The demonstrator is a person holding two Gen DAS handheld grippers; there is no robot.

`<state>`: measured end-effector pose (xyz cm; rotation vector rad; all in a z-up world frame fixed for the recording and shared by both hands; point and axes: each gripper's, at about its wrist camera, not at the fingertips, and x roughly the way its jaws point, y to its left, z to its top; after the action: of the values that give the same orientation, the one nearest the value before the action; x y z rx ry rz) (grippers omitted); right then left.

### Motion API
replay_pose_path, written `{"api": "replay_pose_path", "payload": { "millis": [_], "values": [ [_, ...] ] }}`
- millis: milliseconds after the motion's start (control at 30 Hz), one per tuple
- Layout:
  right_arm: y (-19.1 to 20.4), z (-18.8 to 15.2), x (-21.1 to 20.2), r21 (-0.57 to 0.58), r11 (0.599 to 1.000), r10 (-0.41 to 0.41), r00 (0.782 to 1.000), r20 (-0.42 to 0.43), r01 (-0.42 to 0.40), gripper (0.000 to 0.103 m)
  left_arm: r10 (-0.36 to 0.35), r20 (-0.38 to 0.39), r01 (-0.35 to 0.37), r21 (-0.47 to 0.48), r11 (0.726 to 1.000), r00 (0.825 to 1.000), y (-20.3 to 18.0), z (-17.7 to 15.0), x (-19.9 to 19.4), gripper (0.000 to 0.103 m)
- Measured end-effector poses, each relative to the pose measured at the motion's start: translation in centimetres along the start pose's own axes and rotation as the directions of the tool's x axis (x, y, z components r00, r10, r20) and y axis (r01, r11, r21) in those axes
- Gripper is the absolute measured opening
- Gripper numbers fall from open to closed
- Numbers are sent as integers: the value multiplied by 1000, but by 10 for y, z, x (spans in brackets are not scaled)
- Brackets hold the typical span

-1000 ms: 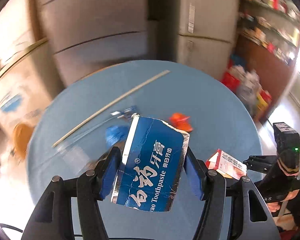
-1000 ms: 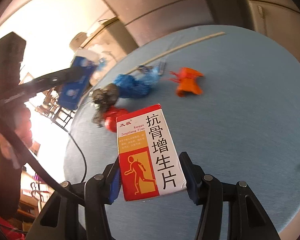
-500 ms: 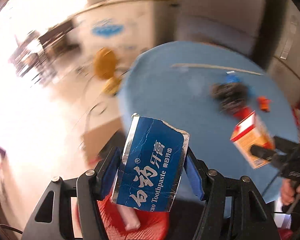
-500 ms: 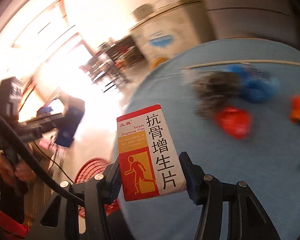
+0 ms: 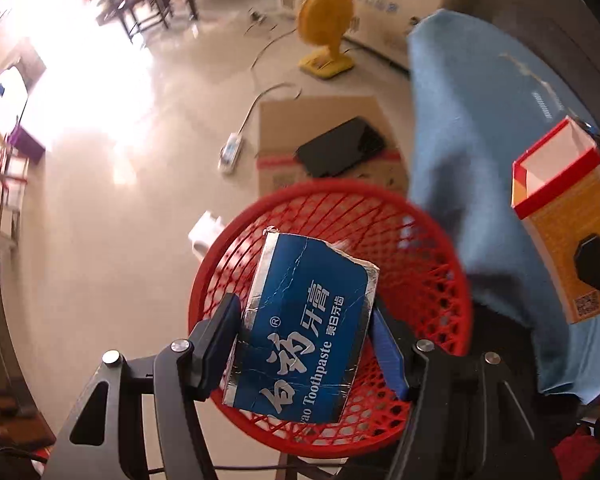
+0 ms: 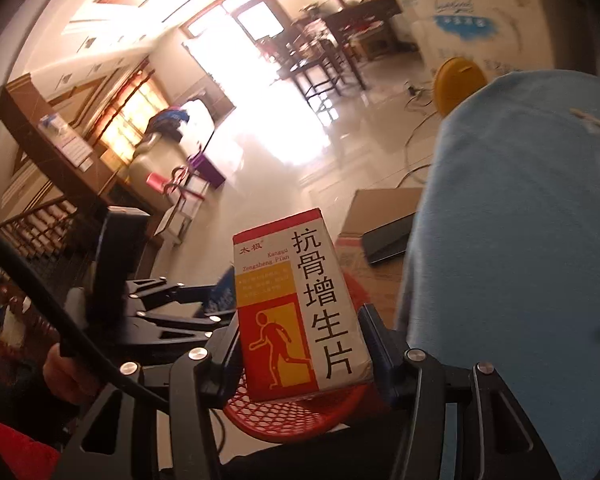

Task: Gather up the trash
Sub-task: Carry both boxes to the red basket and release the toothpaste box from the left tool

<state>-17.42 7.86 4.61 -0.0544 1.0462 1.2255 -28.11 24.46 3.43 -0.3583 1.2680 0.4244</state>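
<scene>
My left gripper (image 5: 304, 344) is shut on a blue toothpaste box (image 5: 300, 332) and holds it directly above a red mesh trash basket (image 5: 432, 248) on the floor. My right gripper (image 6: 300, 340) is shut on a red, orange and white medicine box (image 6: 296, 304), held over the basket's near rim (image 6: 284, 412). The medicine box also shows at the right of the left wrist view (image 5: 564, 220). The left gripper shows in the right wrist view (image 6: 180, 300), left of the medicine box.
The round table with a blue cloth (image 5: 480, 128) stands right of the basket. On the floor lie a cardboard box (image 5: 328, 140) with a black flat object (image 5: 340, 150), a yellow fan (image 5: 324, 32), a power strip and cable (image 5: 232, 152). Chairs stand far back.
Both grippers have swung left off the table, carrying their boxes, and tilted down. The red basket is now right under them; the table's remaining trash has left view.
</scene>
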Motion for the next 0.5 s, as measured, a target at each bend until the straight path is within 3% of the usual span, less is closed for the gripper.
{"api": "replay_pose_path", "payload": {
  "millis": [300, 500],
  "values": [
    [0, 22, 78, 4, 998, 63, 989, -137, -63, 56, 29, -50, -32, -73, 997, 998, 31, -13, 31, 65],
    [-9, 22, 103, 3, 999, 44, 981, -190, -45, 56, 63, -53, -67, -76, 995, 997, 35, -7, 41, 65]
  ]
}}
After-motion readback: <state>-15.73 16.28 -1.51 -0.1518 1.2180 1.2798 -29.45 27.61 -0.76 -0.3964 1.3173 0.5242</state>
